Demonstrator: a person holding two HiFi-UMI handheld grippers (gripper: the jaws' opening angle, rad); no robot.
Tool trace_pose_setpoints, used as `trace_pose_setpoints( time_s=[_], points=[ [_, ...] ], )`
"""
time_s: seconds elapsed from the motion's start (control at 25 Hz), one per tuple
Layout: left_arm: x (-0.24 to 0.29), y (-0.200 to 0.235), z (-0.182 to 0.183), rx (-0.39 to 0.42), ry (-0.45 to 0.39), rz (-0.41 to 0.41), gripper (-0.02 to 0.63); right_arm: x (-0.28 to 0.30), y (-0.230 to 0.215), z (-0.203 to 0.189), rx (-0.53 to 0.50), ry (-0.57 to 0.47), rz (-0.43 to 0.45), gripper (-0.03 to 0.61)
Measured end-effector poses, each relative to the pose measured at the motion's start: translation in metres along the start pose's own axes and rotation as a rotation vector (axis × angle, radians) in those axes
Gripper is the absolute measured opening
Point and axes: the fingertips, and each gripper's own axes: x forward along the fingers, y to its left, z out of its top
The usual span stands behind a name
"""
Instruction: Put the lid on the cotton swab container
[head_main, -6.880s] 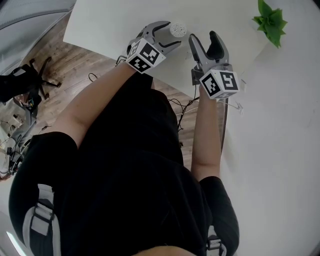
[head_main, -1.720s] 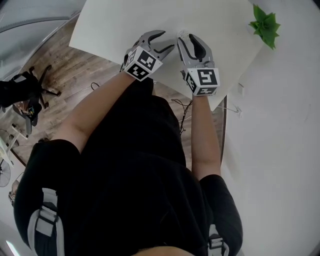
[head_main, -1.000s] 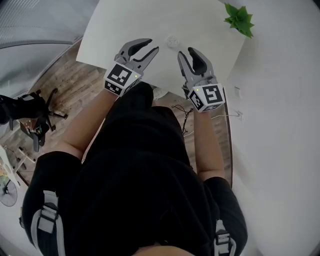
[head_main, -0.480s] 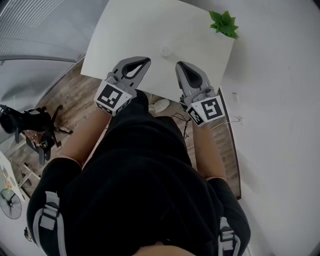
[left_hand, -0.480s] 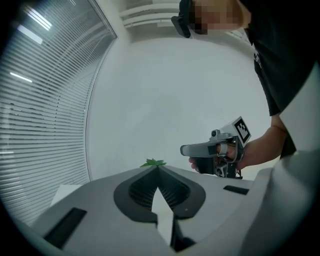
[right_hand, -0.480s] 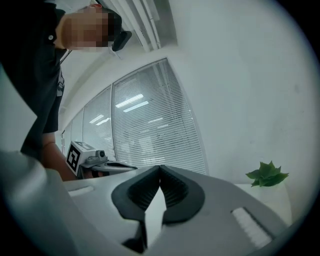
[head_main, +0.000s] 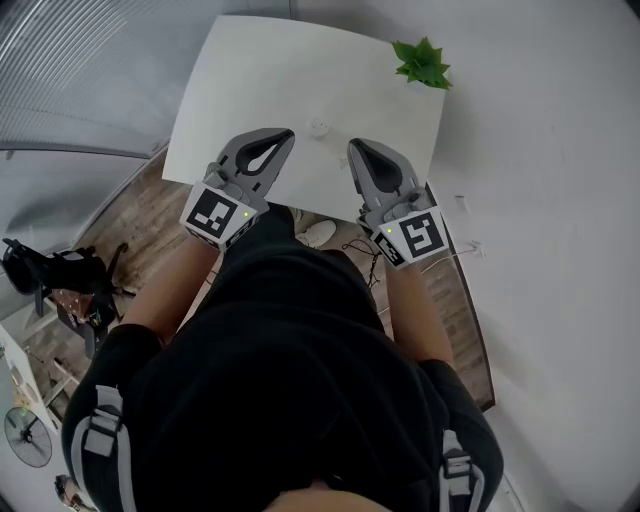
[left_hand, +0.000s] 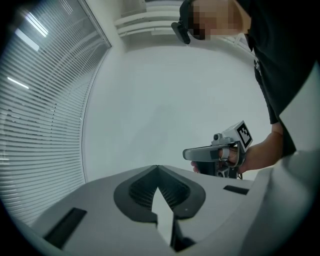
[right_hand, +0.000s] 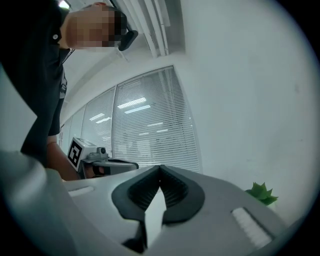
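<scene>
The cotton swab container is a small white round thing on the white table, far below both grippers; its lid cannot be told apart at this size. My left gripper is shut with nothing in it, held high on the near left of the container. My right gripper is also shut and empty, on the near right. In the left gripper view the shut jaws point at a bare wall, with the right gripper beside them. The right gripper view shows its shut jaws and the left gripper.
A small green plant stands at the table's far right corner, also in the right gripper view as the plant. A white wall runs along the right. Wooden floor, cables and a black office chair lie below left. Window blinds fill the left.
Both grippers rose well above the table and drew back toward the person. Their jaws, open a second ago, closed on nothing. The container stays on the table.
</scene>
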Motion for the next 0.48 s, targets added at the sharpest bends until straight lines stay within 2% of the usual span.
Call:
trace_pose_setpoints(
  time_s=[0.48],
  points=[
    [0.005, 0.013, 0.029, 0.038, -0.064, 0.065, 0.009, -0.003, -0.010, 0.027, -0.033, -0.040, -0.044, 0.011]
  ],
)
